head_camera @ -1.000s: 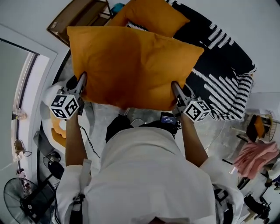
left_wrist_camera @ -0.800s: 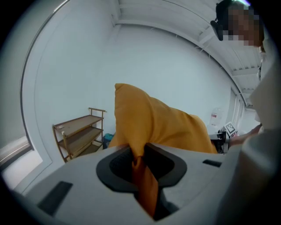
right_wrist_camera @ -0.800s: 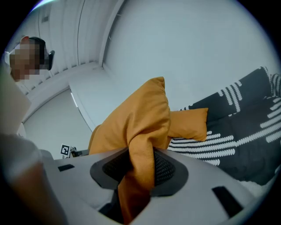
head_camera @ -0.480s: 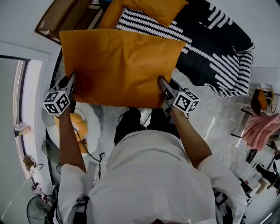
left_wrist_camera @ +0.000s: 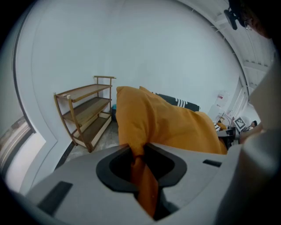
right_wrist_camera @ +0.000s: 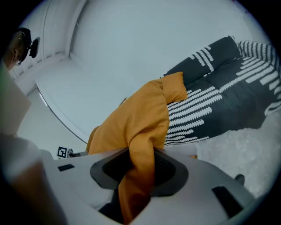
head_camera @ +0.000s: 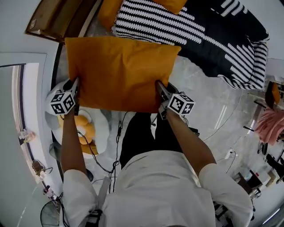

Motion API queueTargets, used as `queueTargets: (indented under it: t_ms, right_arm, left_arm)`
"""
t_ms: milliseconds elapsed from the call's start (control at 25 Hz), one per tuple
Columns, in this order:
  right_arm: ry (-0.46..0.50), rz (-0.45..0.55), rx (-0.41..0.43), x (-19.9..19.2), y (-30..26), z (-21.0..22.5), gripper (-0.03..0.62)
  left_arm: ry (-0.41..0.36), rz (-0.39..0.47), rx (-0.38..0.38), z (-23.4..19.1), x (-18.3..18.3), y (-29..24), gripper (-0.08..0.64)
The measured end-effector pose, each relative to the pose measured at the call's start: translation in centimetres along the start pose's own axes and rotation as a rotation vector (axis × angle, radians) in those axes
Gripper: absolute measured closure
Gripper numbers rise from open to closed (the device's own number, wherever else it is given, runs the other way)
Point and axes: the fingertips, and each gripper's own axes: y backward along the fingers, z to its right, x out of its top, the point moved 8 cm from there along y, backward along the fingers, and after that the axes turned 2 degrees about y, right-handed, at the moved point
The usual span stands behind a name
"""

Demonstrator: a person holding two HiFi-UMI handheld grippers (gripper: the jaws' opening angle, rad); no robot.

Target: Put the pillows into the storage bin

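- Presently, the orange pillow (head_camera: 120,73) is off the floor, stretched flat between the two claws in front of the person.
- The left claw (head_camera: 76,83) pinches the pillow's near-left corner. In the left gripper view a fold of orange fabric runs down between the jaws, which stand narrow and clamped on it.
- The right claw (head_camera: 158,85) pinches the near-right corner. In the right gripper view a thicker bunch of fabric fills the gap, and the jaws are closed on it.
- The marker cubes sit just behind each grip, left cube (head_camera: 62,103) and right cube (head_camera: 180,104).
- A white bin (head_camera: 101,131) sits on the floor at the near left, below the left claw. Something orange (head_camera: 82,128) lies inside it. The held pillow is not in the bin.
- Black-and-white striped bedding (head_camera: 213,40) lies at the far right, beyond the pillow's far edge. Contact between the two cannot be told.
- A second orange cushion (head_camera: 173,4) rests on the bedding at the far edge of the head view.
- A wooden shelf (left_wrist_camera: 85,112) stands against the wall at the far left.
- Cables (head_camera: 117,142) trail over the floor beside the bin.
- A pink cloth (head_camera: 270,124) shows at the far right edge.
- The person's white shirt (head_camera: 159,190) fills the near part of the head view.
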Motion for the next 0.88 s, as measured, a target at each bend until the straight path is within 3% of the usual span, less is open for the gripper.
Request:
queueTargets:
  t_ms: [320,560,880]
  right_arm:
    - [-0.104,-0.072,-0.094,-6.8,-4.2,5.0,0.434]
    - [-0.12,-0.11,-0.111,-10.0,-7.3,7.2,0.434]
    - [-0.172,-0.136,-0.152,-13.2,-10.0,9.7,0.434]
  left_arm:
    - [-0.019,-0.159,0.006,-3.0,-5.5,-7.0,0.477]
    - [0.026,-0.232,0.016,-5.6,-10.0,-10.2,0.479]
    - [-0.006,-0.299,0.015,-7.3,-11.6,-13.9,0.477]
